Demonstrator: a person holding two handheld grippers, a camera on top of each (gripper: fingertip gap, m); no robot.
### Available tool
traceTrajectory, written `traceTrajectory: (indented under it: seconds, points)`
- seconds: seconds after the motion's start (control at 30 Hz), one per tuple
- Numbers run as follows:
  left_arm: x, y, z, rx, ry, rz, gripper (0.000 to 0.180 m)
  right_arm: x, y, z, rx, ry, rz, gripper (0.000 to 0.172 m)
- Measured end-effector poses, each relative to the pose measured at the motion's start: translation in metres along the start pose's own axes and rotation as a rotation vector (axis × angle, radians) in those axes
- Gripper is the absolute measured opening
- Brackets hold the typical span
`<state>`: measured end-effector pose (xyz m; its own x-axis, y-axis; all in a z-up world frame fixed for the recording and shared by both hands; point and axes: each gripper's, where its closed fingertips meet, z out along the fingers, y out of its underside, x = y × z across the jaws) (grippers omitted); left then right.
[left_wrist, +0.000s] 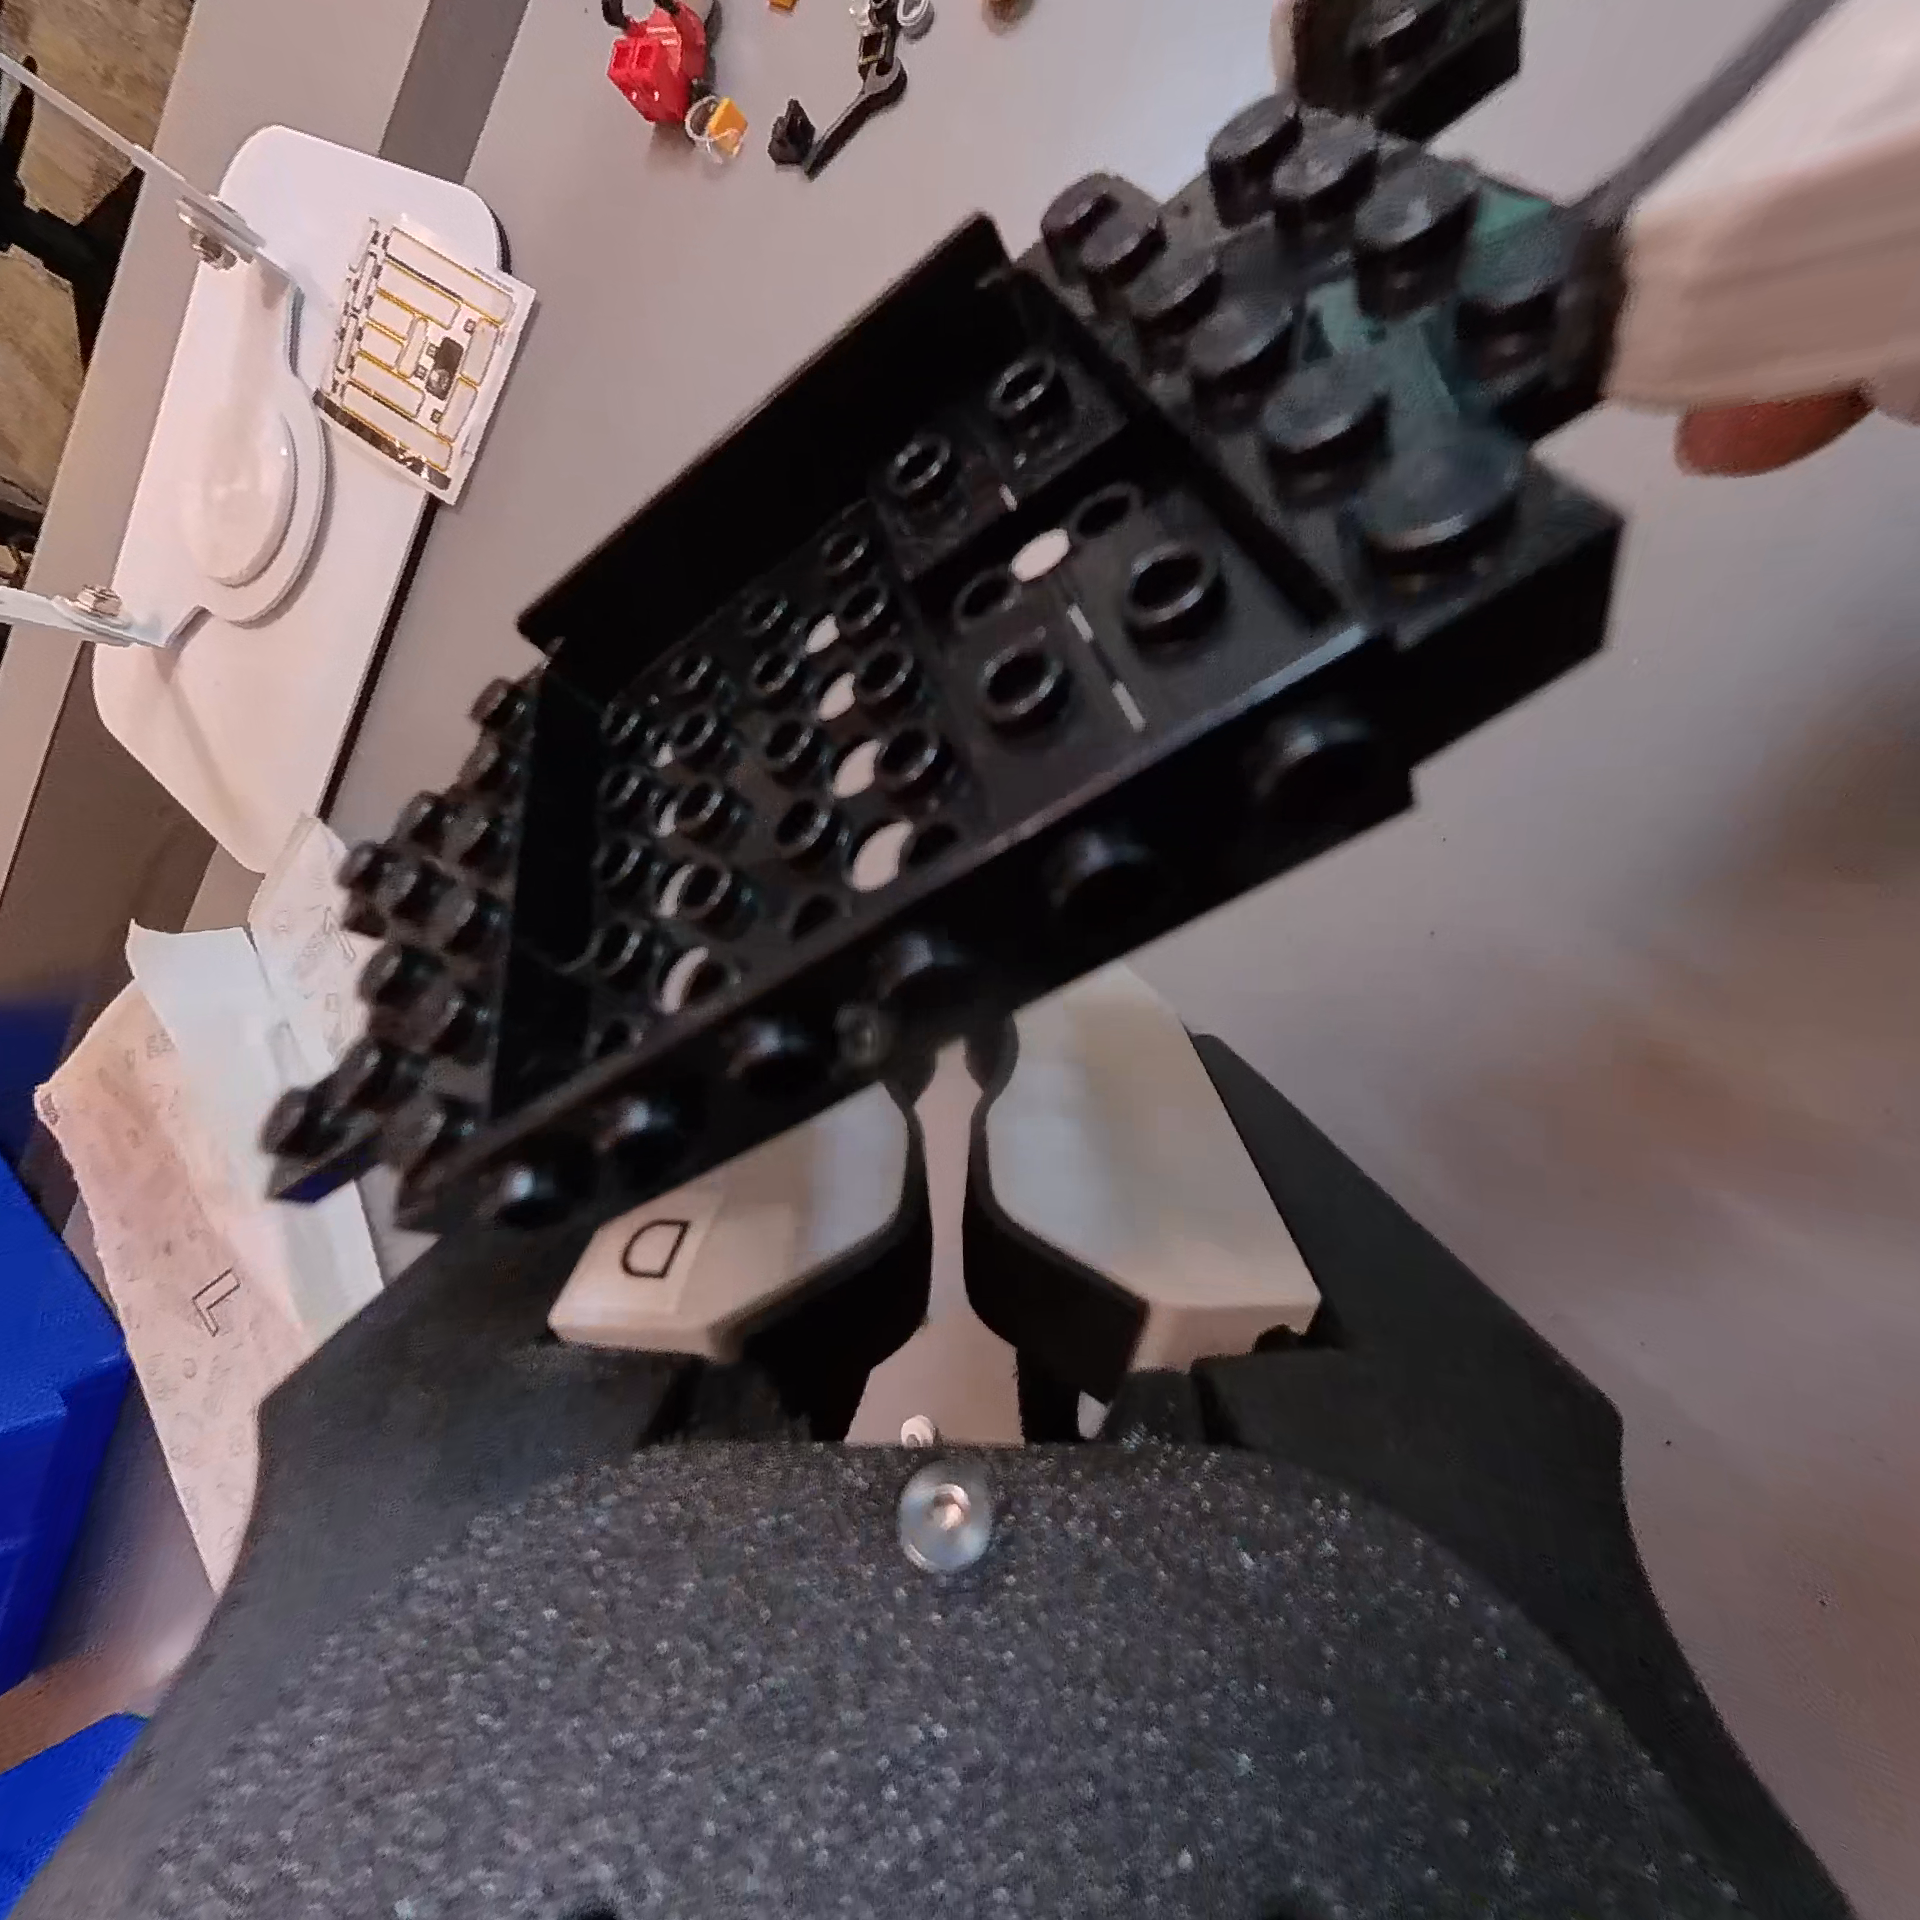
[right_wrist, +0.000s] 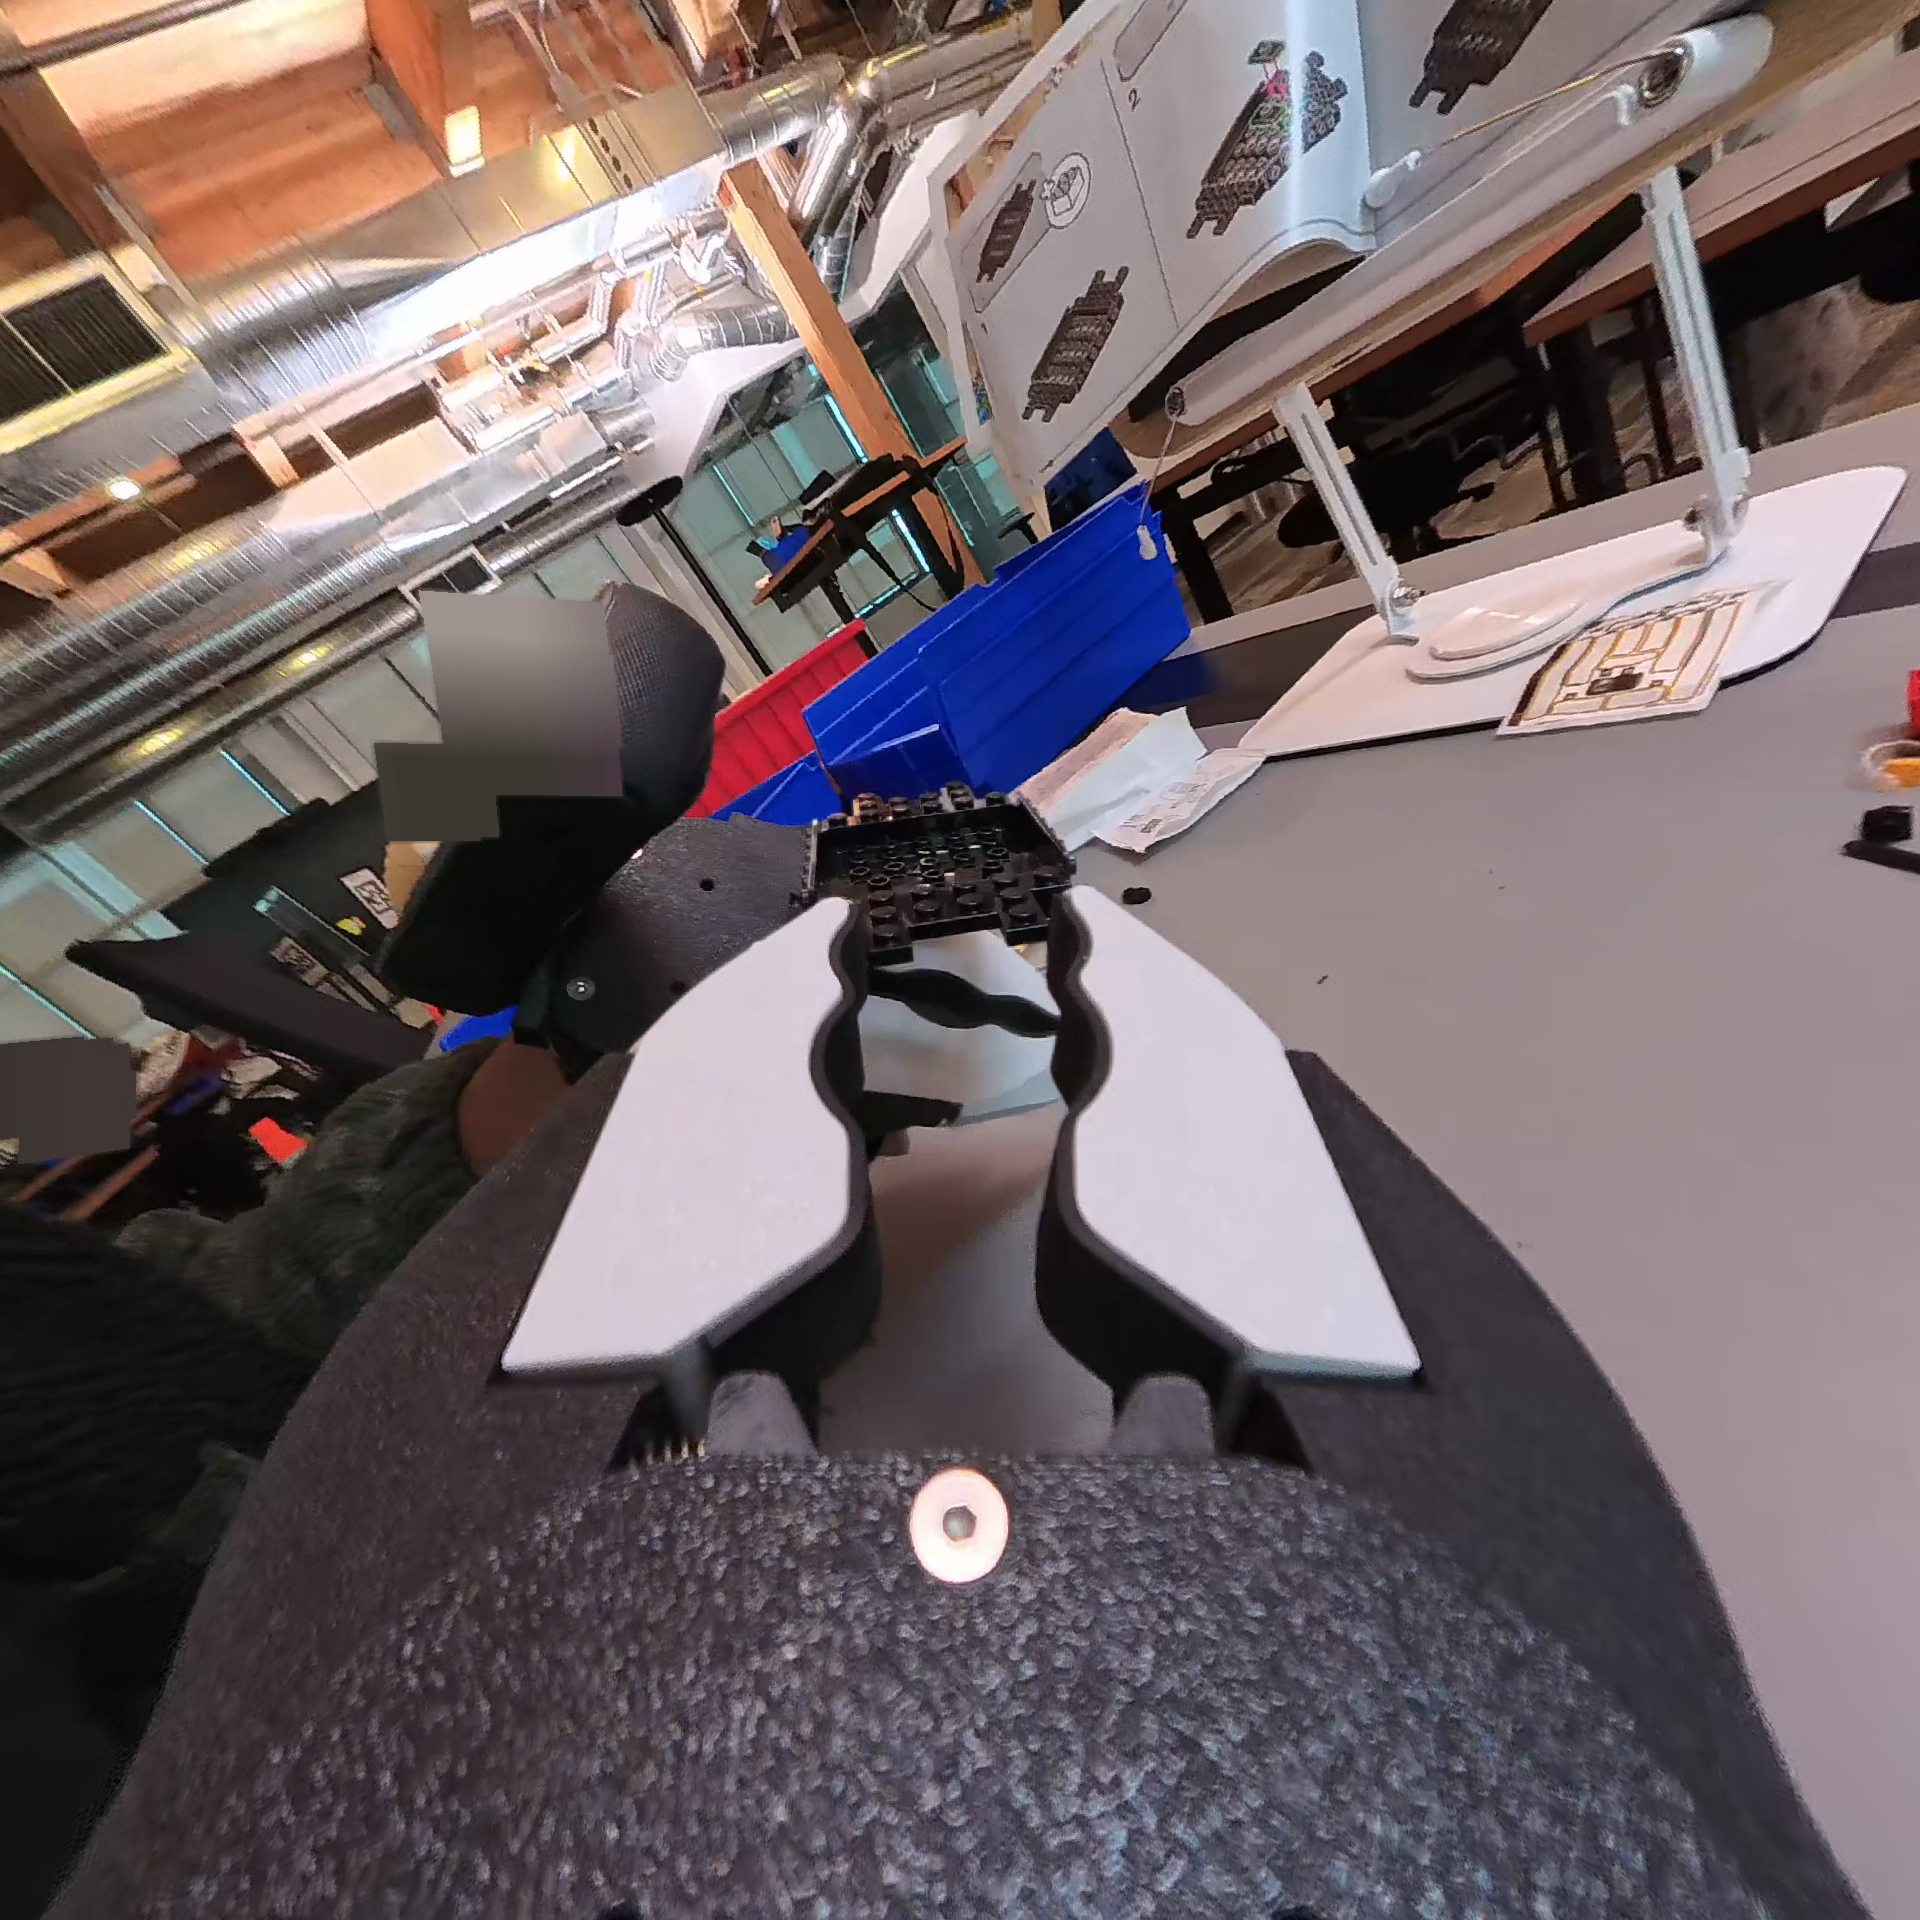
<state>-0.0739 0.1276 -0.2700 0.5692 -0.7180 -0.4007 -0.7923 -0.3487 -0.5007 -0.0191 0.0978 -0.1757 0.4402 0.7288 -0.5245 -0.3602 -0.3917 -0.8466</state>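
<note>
— What's over the smooth grey table (right_wrist: 1558, 1039), near the edge with the glossy blue plastic bins (right_wrist: 1018, 644)?

— A flat black studded brick assembly (left_wrist: 935, 675), hard plastic full of round holes, held in the air and tilted. The left gripper (left_wrist: 948, 1049) has its tips nearly together, nipping the thin rim. The right gripper (right_wrist: 961, 935) brackets the far end, and its wavy black pads look pressed to the sides.

— Risky?

— I'd say so. Slick plastic on a narrow pinch could pivot or slip out. Twisting the two grips against each other might pop plates apart, and a bit could end up loose like that tiny round black piece (right_wrist: 1138, 891).
</note>
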Motion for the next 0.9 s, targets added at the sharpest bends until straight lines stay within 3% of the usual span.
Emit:
traceTrajectory:
  seconds: [0.03, 0.63, 0.9]
  points:
    - [0.0001, 0.0002, -0.0003, 0.001, 0.0, 0.0, 0.0, 0.0007, 0.0004, 0.0001, -0.003, 0.007, -0.014, 0.033]
    - [0.0016, 0.0025, -0.0041, 0.02, 0.012, -0.008, 0.0, 0.0003, 0.0051, 0.0027, -0.054, 0.078, -0.278, 0.033]
    - [0.0038, 0.0017, -0.0046, 0.025, 0.017, 0.003, 0.0, 0.0049, 0.0047, 0.0027, -0.062, 0.085, -0.309, 0.033]
